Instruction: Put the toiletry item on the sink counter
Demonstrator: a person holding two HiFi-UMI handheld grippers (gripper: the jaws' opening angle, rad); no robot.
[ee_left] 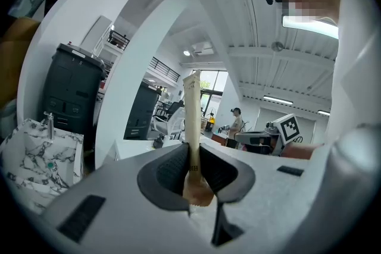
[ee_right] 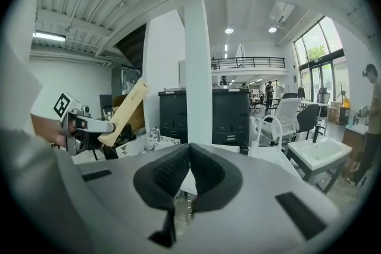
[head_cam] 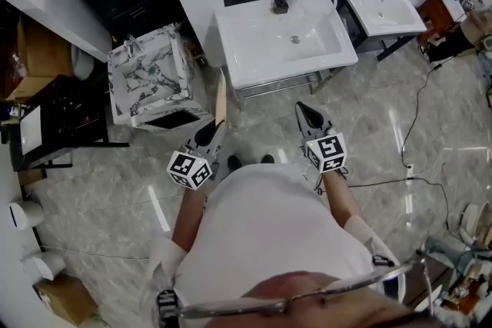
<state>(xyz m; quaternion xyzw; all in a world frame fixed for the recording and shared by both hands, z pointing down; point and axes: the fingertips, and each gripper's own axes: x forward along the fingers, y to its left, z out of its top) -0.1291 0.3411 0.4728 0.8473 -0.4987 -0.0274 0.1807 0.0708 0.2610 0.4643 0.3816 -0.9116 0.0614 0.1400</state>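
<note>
One long, flat beige toiletry pack (ee_left: 191,116) stands upright, its lower end clamped between the left gripper's (ee_left: 193,157) jaws for carrying. The white ceramic sink counter (head_cam: 231,65) lies ahead of them. The right gripper's (ee_right: 189,154) jaws rest together, empty.

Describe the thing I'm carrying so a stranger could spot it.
In front of the larger white sink, find the left gripper near the person's body. It clamps a long, flat tan pack pointing toward the sink. The right gripper beside it is shut and holds nothing.
</note>
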